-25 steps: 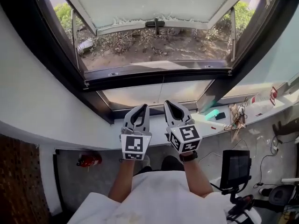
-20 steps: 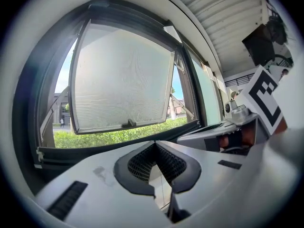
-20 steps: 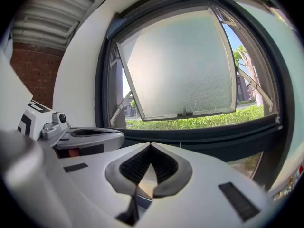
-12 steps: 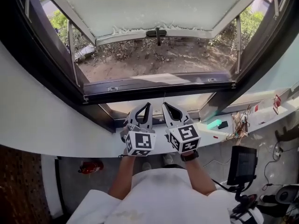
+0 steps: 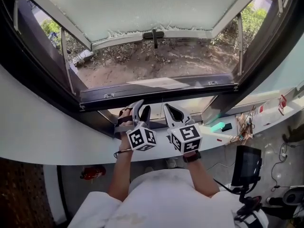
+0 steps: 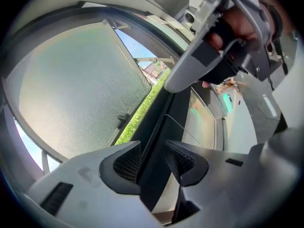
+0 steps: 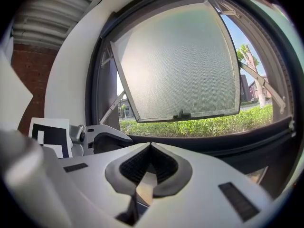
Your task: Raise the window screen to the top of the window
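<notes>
We've got open air at 12 o'clock: a wide gap between the screen's (image 5: 152, 8) bottom edge and the dark frame bar (image 5: 156, 90) below. The latch (image 5: 154, 34) hangs mid-gap from that edge. Slanted stays (image 5: 66, 65) fence the gap at 10 and 2 o'clock. The frame bar crosses dead ahead, white sill (image 5: 47, 137) beneath it. Clutter (image 5: 242, 120) and a monitor (image 5: 245, 163) crowd 4 o'clock.

L claw (image 6: 154, 156) just opening, empty; R claw (image 7: 150, 148) tips together

Window screen (image 5: 142, 6): fine matt mesh. Window frame (image 5: 156, 91): dark, smooth. My right gripper (image 7: 151, 147): matt grey plastic, ribbed pads (image 7: 135, 166).
</notes>
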A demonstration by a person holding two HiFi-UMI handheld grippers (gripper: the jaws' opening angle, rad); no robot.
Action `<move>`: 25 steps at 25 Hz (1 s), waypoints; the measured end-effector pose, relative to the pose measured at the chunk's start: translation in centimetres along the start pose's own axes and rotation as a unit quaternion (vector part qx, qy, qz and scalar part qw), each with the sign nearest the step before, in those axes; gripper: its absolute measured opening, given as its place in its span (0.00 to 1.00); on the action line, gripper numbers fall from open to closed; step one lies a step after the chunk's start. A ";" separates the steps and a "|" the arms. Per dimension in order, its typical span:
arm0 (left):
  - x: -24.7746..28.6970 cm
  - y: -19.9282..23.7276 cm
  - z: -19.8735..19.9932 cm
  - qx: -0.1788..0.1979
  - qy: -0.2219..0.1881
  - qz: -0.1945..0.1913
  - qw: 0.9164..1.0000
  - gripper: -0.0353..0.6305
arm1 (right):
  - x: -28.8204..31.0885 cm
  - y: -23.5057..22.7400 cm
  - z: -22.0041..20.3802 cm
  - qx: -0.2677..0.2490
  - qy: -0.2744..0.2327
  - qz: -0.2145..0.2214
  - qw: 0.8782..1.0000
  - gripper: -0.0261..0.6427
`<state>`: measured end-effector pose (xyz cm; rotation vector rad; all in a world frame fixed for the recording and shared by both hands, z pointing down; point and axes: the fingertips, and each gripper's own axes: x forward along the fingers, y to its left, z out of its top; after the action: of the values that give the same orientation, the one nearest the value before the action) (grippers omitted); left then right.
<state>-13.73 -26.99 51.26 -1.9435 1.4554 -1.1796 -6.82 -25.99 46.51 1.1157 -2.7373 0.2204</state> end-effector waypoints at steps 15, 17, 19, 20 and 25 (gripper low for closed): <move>2.1 -0.2 -1.2 0.083 0.040 0.031 0.995 0.29 | 1.2 -4.4 -10.6 0.026 0.113 -0.040 0.992 0.04; 2.1 -0.5 -1.5 0.109 0.058 0.025 0.992 0.29 | 1.8 -4.9 -13.8 0.013 0.141 -0.044 0.989 0.05; 2.1 -0.9 -1.5 0.117 0.063 0.024 0.991 0.29 | 2.5 -5.1 -16.9 0.012 0.161 -0.036 0.986 0.11; 2.2 -0.9 -1.4 0.107 0.058 0.025 0.992 0.29 | 2.8 -5.1 -18.3 0.018 0.169 -0.032 0.985 0.14; 2.1 -0.5 -1.2 0.056 0.037 0.048 0.997 0.29 | 4.1 -4.4 -25.1 0.050 0.213 -0.003 0.976 0.17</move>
<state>-14.22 -28.60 53.07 -1.7522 1.4704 -1.2741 -3.94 -26.78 72.18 0.9653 -2.3633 0.5336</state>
